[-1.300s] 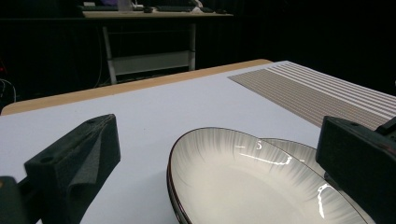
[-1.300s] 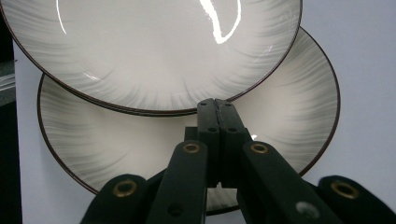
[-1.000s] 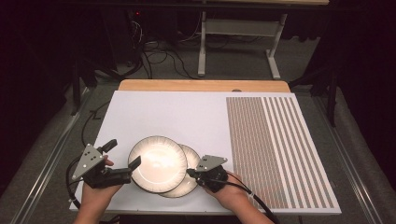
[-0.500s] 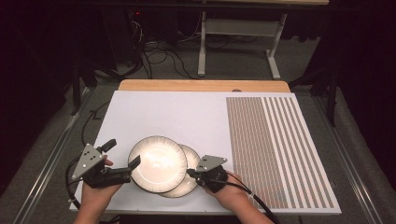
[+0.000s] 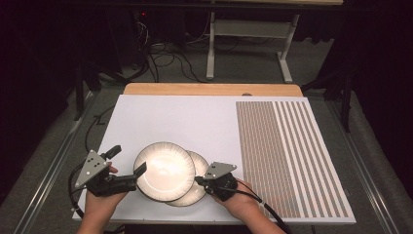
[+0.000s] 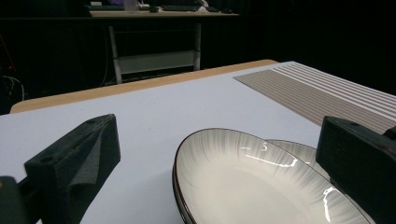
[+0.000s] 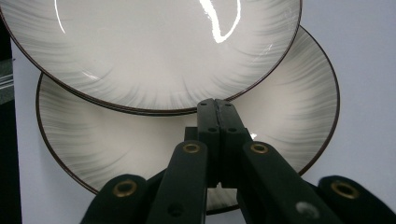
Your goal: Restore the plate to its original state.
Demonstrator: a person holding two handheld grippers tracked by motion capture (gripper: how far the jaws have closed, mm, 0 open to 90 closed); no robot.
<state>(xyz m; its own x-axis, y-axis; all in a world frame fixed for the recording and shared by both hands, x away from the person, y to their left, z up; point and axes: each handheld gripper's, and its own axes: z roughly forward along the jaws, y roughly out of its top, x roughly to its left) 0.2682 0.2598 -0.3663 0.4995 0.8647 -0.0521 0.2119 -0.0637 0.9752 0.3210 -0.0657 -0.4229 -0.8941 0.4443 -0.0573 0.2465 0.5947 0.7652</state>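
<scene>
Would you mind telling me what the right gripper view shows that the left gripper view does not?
The right gripper view shows the right claw shut, its jaws pressed together over the lower plate. The left gripper view shows the left claw open, wide apart beside the upper plate, plus the striped mat. Both share the two overlapping plates on the white tabletop.

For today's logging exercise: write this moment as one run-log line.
left gripper: open beside top plate | right gripper: shut over bottom plate

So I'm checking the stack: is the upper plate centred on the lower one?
No, the upper plate sits shifted to the left, leaving the lower plate exposed at the right.
</scene>
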